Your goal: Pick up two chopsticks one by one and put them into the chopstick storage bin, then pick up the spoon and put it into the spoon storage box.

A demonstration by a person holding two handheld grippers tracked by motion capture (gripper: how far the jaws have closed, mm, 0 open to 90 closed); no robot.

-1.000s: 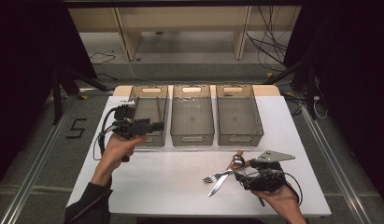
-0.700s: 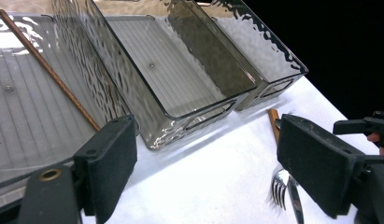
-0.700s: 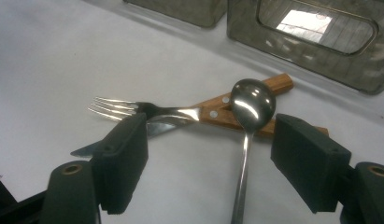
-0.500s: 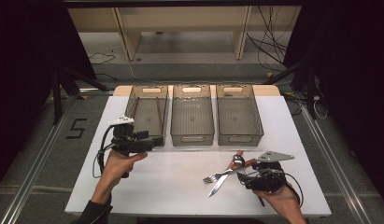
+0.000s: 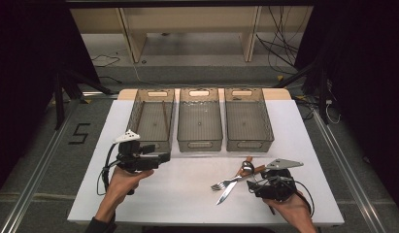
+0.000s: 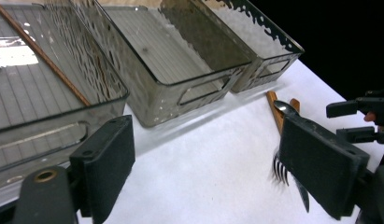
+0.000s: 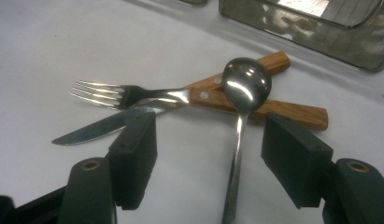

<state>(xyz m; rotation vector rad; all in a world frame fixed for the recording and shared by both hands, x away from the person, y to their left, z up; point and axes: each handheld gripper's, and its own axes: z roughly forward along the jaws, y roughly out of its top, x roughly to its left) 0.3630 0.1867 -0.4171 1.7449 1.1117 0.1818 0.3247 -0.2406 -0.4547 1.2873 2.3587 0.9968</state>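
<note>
A fork point(image 7: 129, 94) and a knife point(image 7: 94, 130), both with wooden handles, lie crossed on the white table point(image 5: 187, 194). A steel spoon point(image 7: 245, 84) rests on top of them. My right gripper point(image 7: 206, 128) is low over the table with its jaws open on either side of the spoon's handle, and the pads do not touch it. These jaws have just been closing. In the high view the right gripper point(image 5: 254, 185) faces the cutlery point(image 5: 231, 183) at the front right. My left gripper point(image 5: 164, 158) hangs open and empty in front of the left bin point(image 5: 139, 114).
Three clear bins stand in a row at the back: the left bin point(image 6: 21, 121) holds a thin brown stick point(image 6: 45, 56), the middle bin point(image 5: 199, 141) and right bin point(image 5: 249, 141) look empty. Dark floor surrounds the table edges.
My left gripper has come down and back toward the near side, away from the left bin's corner. The right hand stays by the cutlery.
</note>
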